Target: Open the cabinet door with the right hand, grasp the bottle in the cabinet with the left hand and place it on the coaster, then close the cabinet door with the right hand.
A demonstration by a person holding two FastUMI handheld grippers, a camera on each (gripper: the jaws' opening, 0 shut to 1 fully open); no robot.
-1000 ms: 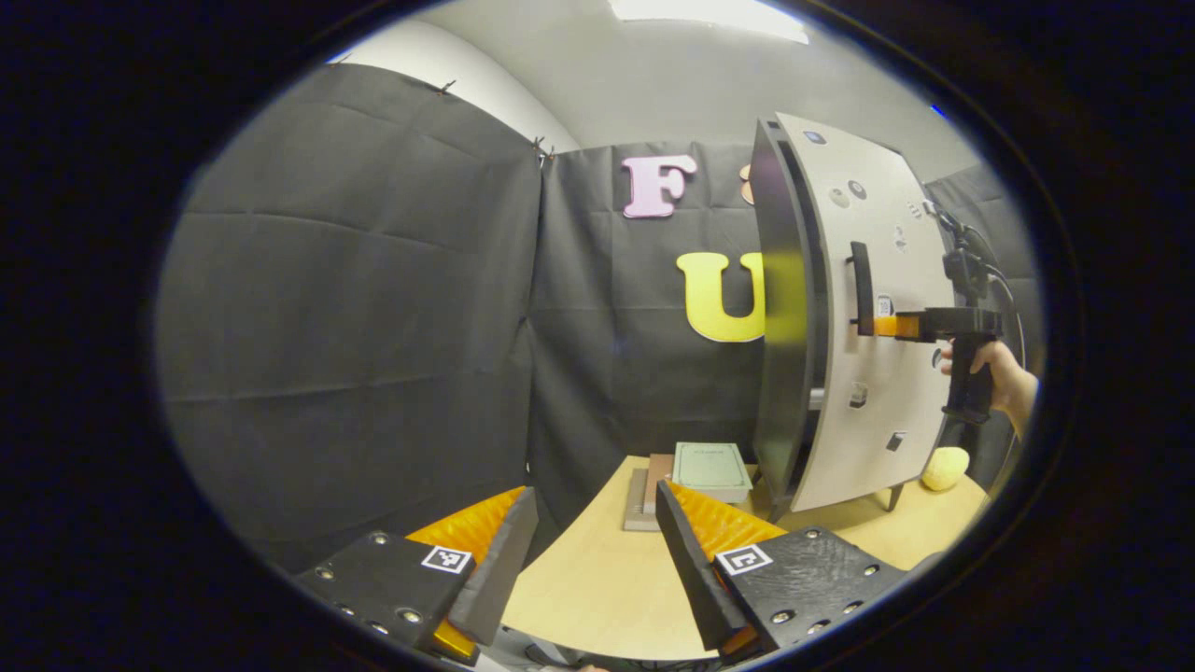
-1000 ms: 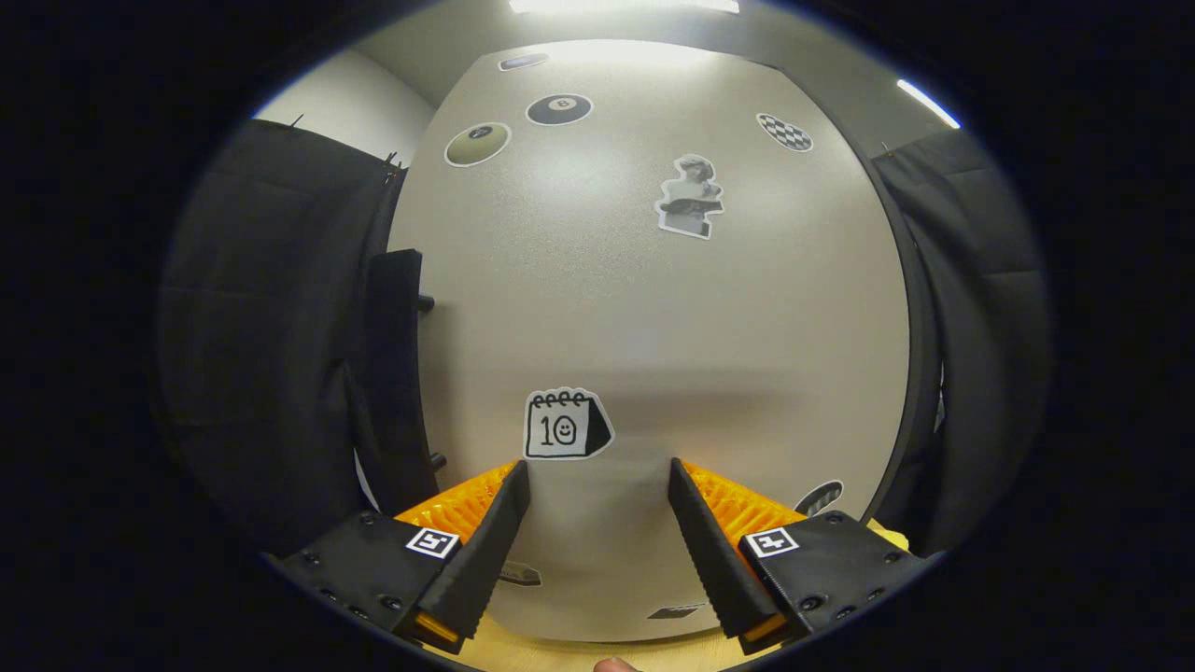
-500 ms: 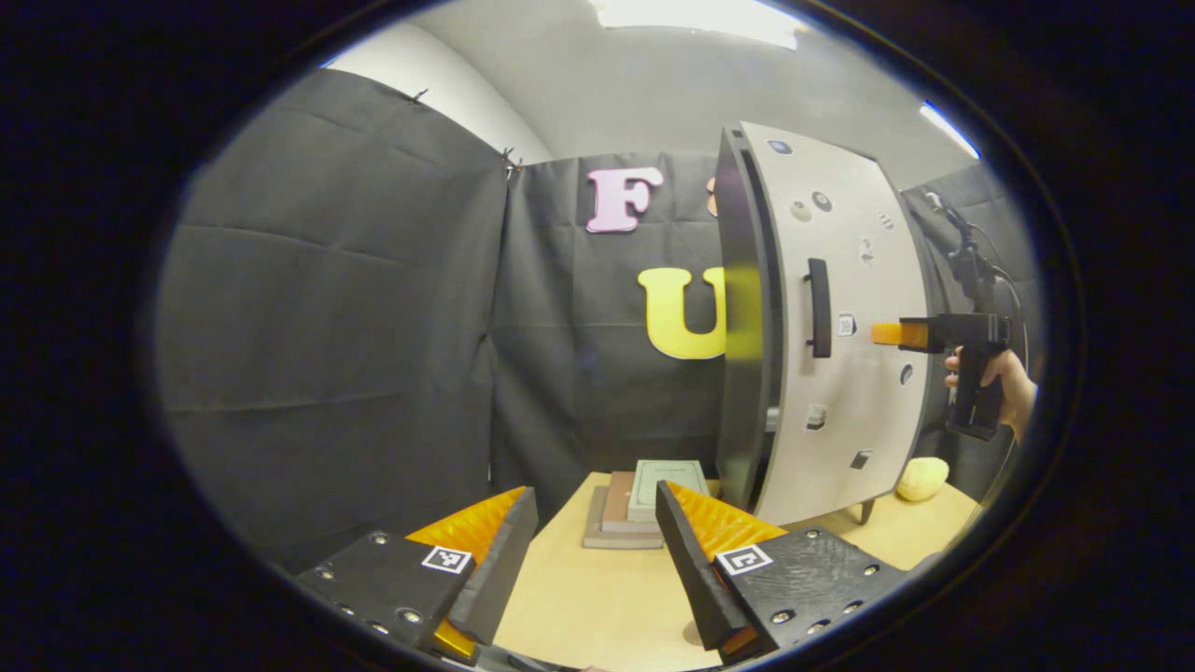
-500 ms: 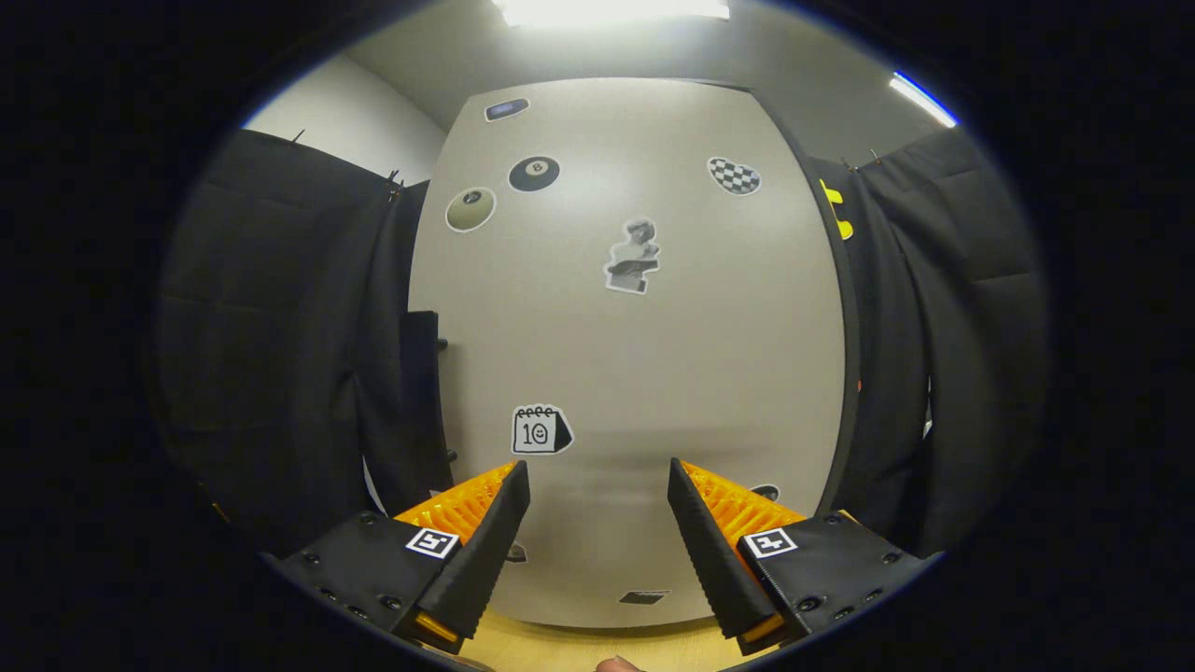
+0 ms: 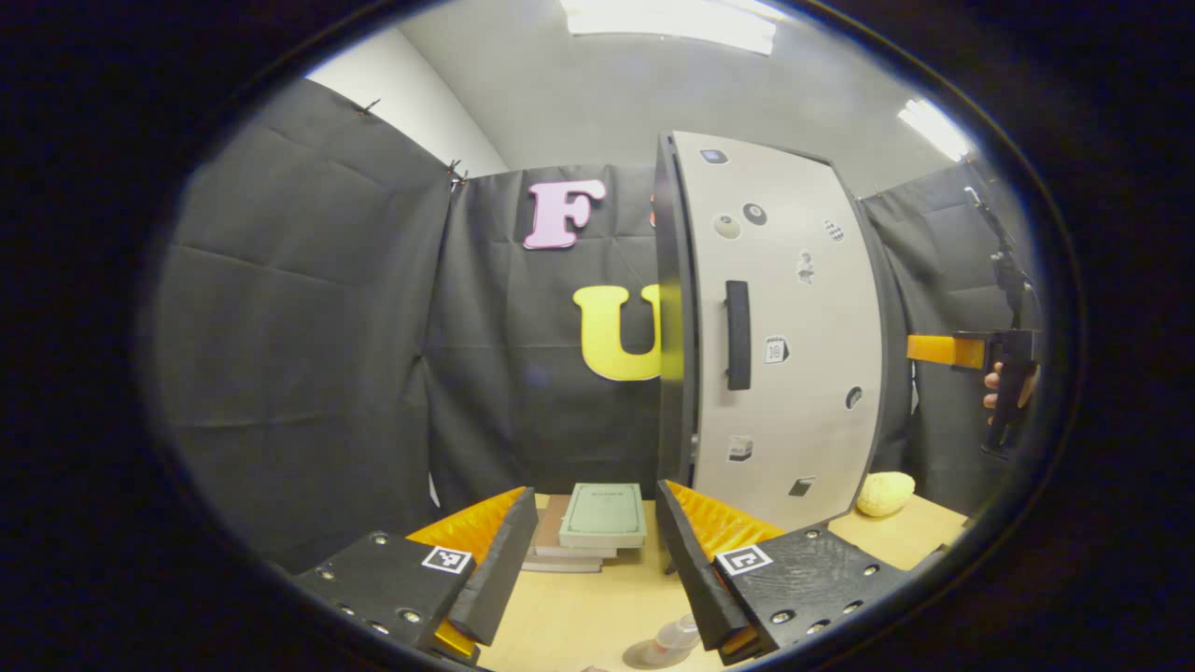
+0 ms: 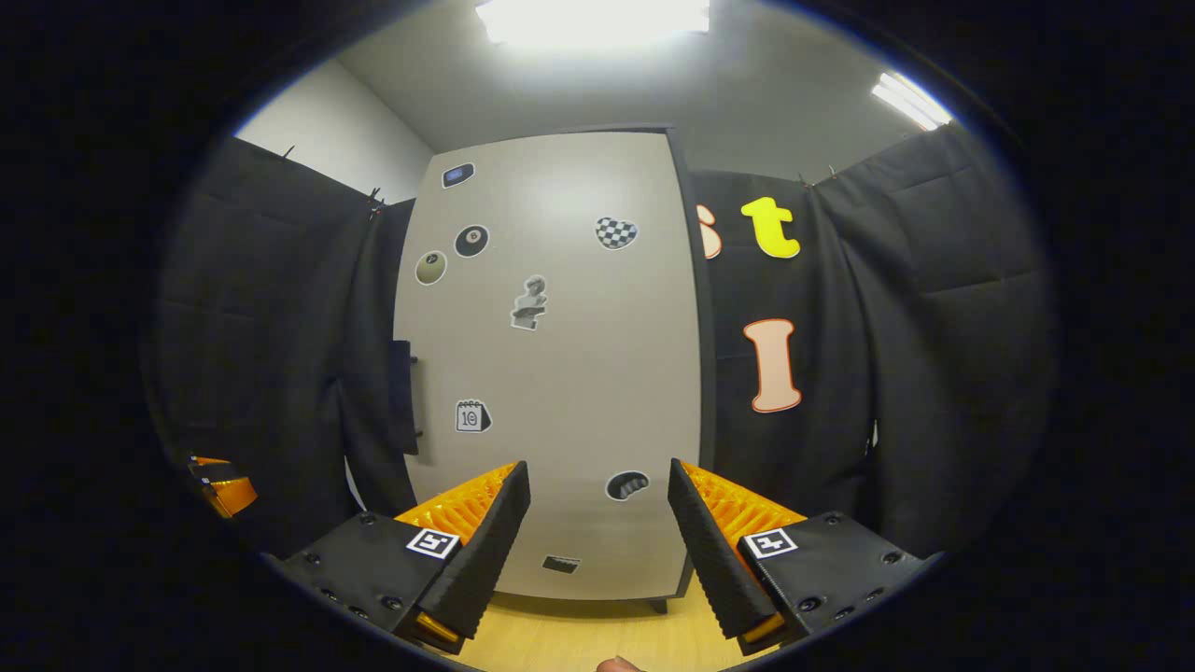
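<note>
Screwed gripper (image 5: pixel 586 551) mounts, square coded tags

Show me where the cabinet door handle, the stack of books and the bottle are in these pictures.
cabinet door handle (image 5: pixel 738 334), left gripper view, middle of the dark bar.
stack of books (image 5: pixel 602 511), left gripper view, cover of the top book.
bottle (image 5: pixel 674 638), left gripper view, its clear body on the table.

cabinet (image 5: pixel 794 373): 1 | books (image 5: pixel 597 523): 3 | bottle (image 5: pixel 674 637): 1 | sponge (image 5: pixel 885 493): 1
</note>
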